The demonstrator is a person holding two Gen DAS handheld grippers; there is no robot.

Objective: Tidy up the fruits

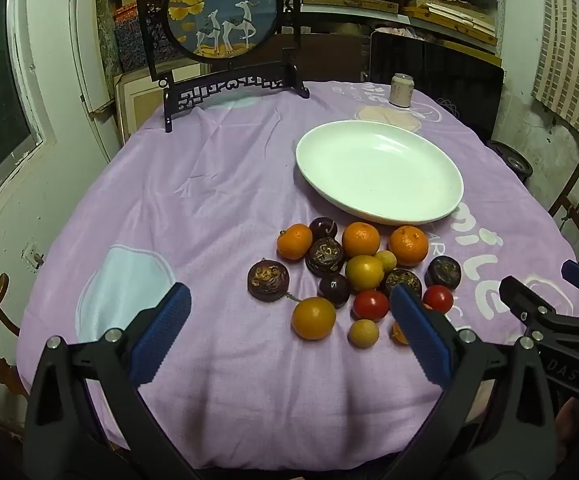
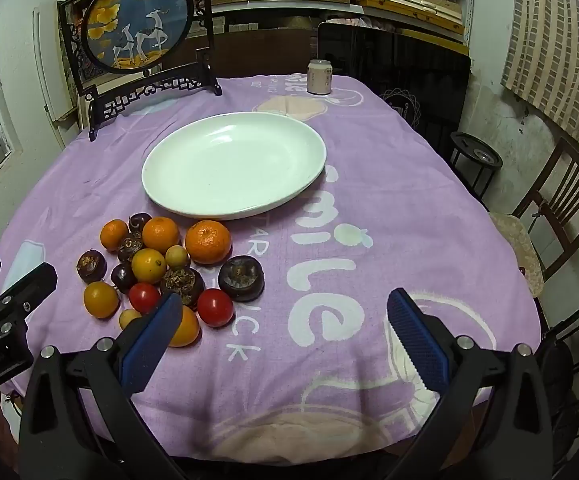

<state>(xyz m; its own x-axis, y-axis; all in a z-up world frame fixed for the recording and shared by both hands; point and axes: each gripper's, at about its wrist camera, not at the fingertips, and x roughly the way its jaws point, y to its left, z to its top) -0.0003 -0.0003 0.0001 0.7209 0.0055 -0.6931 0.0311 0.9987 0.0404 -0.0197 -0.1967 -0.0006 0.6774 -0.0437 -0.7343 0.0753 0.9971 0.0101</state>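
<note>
The left claw [image 1: 289,330] hangs spread wide and empty over the lilac-clothed surface [image 1: 209,200] — ahead of it a loose heap of oranges, tomatoes and dark fruits [image 1: 353,276], touching the empty white oval plate [image 1: 379,172] beyond. The right claw [image 2: 285,336] gapes likewise, right of the heap.

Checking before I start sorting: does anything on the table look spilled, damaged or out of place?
Nothing stands out. The fruit pile lies loose on the cloth beside the white plate, which holds nothing; the can stands upright.
</note>
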